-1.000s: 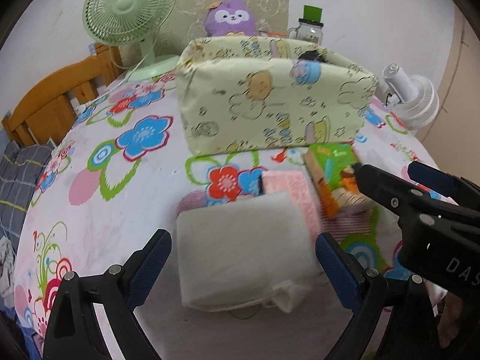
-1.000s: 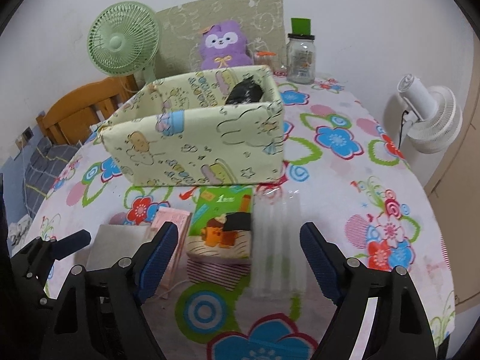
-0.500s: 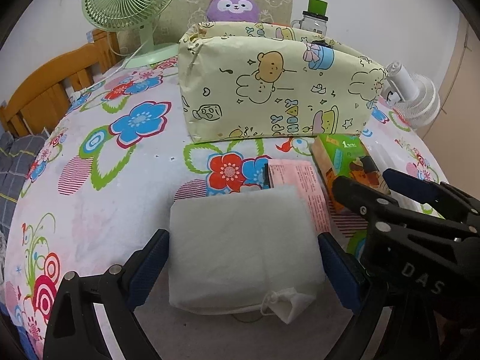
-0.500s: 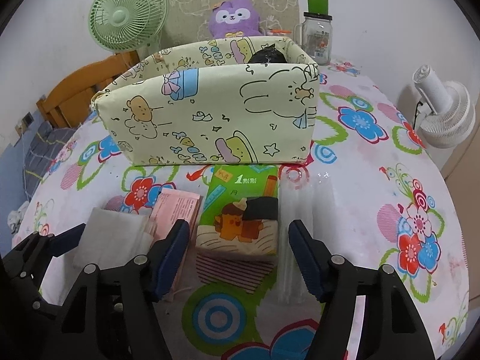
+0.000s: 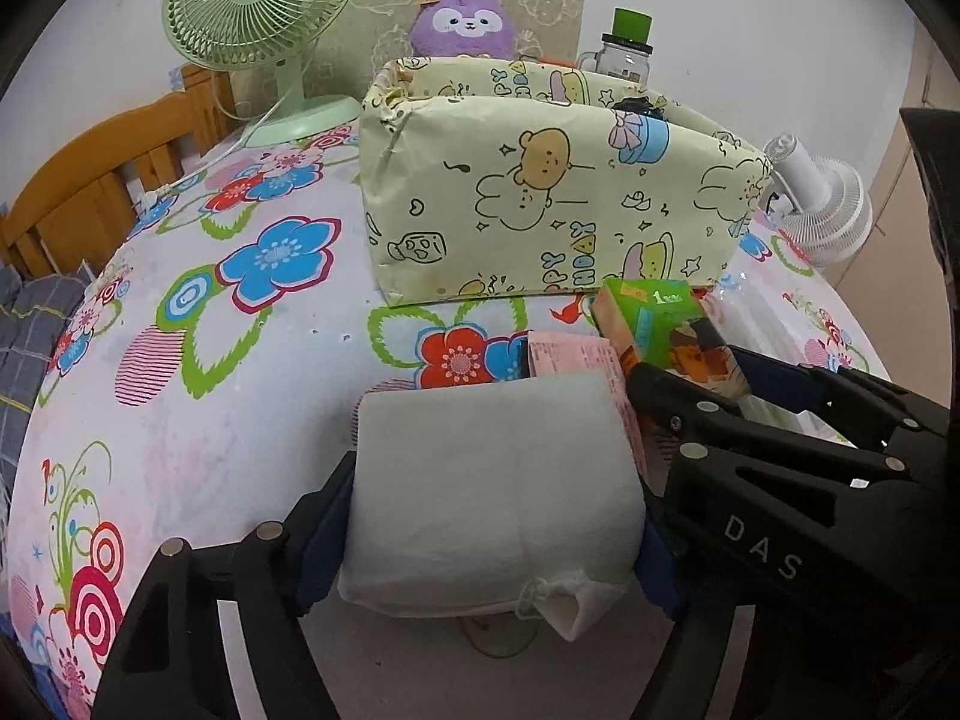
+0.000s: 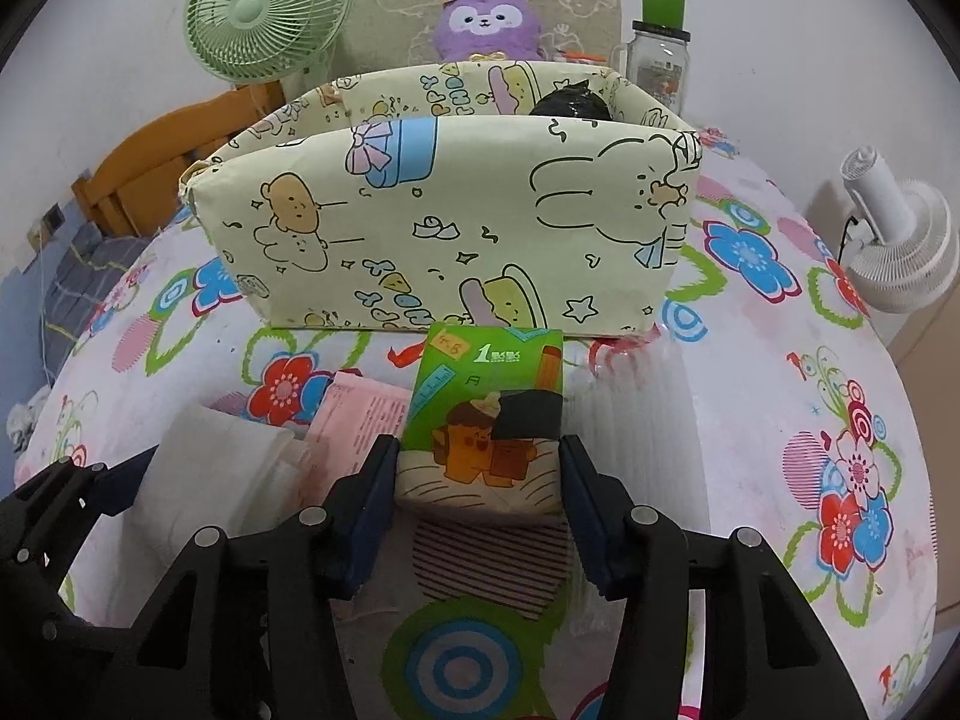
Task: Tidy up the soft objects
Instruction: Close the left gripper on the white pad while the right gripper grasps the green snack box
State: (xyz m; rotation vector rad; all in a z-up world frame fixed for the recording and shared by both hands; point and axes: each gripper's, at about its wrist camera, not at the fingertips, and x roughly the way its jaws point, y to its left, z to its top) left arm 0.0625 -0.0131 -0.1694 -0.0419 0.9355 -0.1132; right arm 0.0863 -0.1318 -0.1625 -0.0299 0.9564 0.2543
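A white soft pack (image 5: 492,492) lies on the flowered tablecloth, and my left gripper (image 5: 489,534) is shut on its two sides. It also shows in the right wrist view (image 6: 210,468). A green tissue pack (image 6: 486,420) lies to its right, and my right gripper (image 6: 480,474) is shut on its near end. The green pack also shows in the left wrist view (image 5: 660,324). A pink packet (image 6: 360,420) lies between the two packs. A yellow cartoon-print box (image 6: 456,222) stands behind them, open at the top, with a black thing (image 6: 570,105) inside.
A clear plastic pack (image 6: 636,420) lies right of the green pack. A green fan (image 5: 258,18), a purple plush toy (image 5: 462,24) and a glass jar (image 5: 624,42) stand behind the box. A white fan (image 6: 894,246) is off the right edge. A wooden chair (image 5: 90,180) is at left.
Both grippers have moved forward and closed: the left one onto the white pack, the right one onto the green tissue pack.
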